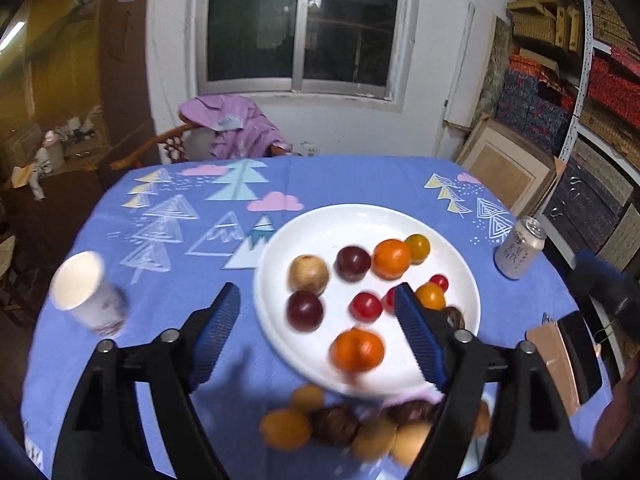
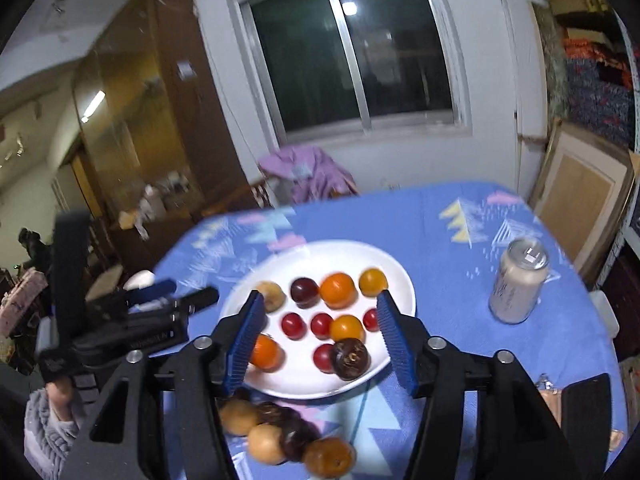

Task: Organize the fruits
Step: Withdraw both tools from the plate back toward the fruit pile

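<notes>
From the left wrist, the left gripper point(image 1: 316, 300) hangs with its jaws spread wide and nothing between the pads, above the near left edge of a white plate point(image 1: 460, 264). The plate holds oranges, dark plums, small red tomatoes and a tan fruit; more fruit point(image 1: 344, 428) lies in a blurred heap on the blue tablecloth point(image 1: 168, 280) just in front of it. A paper cup point(image 1: 86, 294) stands to the left, a drink can point(image 1: 520, 248) to the right.

From the right wrist, the right gripper point(image 2: 320, 300) is also wide and empty over the same plate point(image 2: 404, 284). The can point(image 2: 518, 284) stands apart at the right, the loose heap point(image 2: 280, 432) lies below, and the other gripper, held by a hand point(image 2: 60, 396), sits at the left.
</notes>
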Motion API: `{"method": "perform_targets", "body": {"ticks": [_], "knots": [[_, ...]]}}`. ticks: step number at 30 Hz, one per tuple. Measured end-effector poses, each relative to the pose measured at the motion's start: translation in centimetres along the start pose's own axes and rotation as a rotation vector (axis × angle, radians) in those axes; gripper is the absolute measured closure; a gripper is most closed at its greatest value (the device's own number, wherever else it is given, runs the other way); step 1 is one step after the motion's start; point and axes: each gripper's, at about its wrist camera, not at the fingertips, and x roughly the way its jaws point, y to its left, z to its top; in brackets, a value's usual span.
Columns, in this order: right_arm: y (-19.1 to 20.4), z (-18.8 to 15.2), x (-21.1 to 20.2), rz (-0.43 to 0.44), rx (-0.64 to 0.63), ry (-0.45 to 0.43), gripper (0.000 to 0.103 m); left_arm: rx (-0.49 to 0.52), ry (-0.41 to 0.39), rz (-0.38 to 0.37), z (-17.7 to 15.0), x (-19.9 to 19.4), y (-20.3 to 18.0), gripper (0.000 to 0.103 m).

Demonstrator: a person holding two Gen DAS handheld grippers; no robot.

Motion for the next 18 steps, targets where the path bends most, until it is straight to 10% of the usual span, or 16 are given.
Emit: {"method": "perform_targets", "body": {"ticks": [10, 18], "knots": [[2.2, -11.6, -0.5, -0.131, -0.118, 0.153, 0.031, -0.076, 0.100, 0.058, -13.2, -3.3, 4.2, 0.018], [2.4, -13.3, -0.6, -0.166, -0.126, 0.168, 0.031, -0.040, 0.113, 0.102, -14.4, -1.9, 4.0, 0.018]]}}
